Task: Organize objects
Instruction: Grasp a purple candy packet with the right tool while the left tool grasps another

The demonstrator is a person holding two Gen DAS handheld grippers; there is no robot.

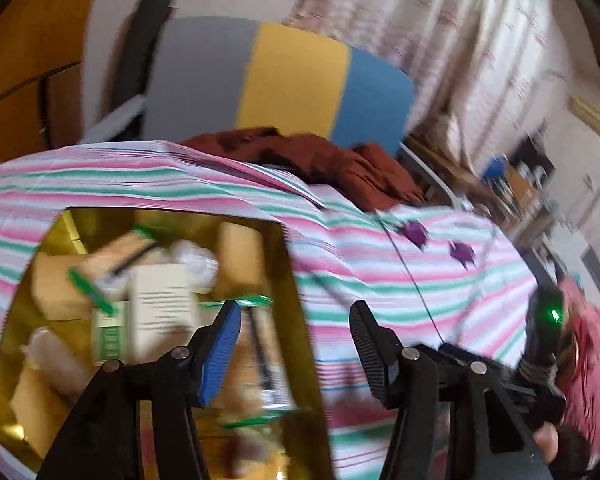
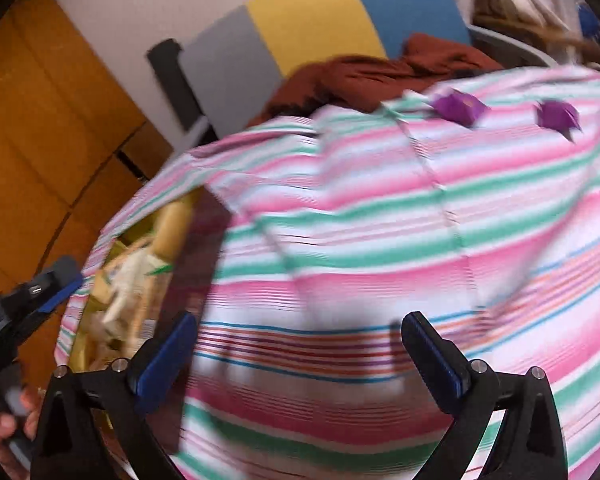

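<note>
A gold box (image 1: 294, 276) sits in a cut-out of the striped tablecloth (image 1: 380, 280). It holds several items, among them a white carton (image 1: 162, 304) and tan sponges. My left gripper (image 1: 296, 318) hangs over the box's right wall, open, with nothing between its blue and black fingers. My right gripper (image 2: 300, 322) stands wide open above bare striped cloth (image 2: 380, 220), holding nothing. The gold box (image 2: 78, 342) lies to its left. Two purple folded paper pieces (image 2: 458, 108) (image 2: 558, 116) rest on the far cloth, also seen from the left wrist (image 1: 416, 234) (image 1: 462, 252).
A chair back in grey, yellow and blue (image 1: 292, 80) stands behind the table, with a rust-brown cloth (image 1: 320, 156) heaped at the table's far edge. Wooden panels (image 2: 40, 120) are at left, curtains (image 1: 460, 40) at right. A hand (image 2: 4, 432) grips the left tool.
</note>
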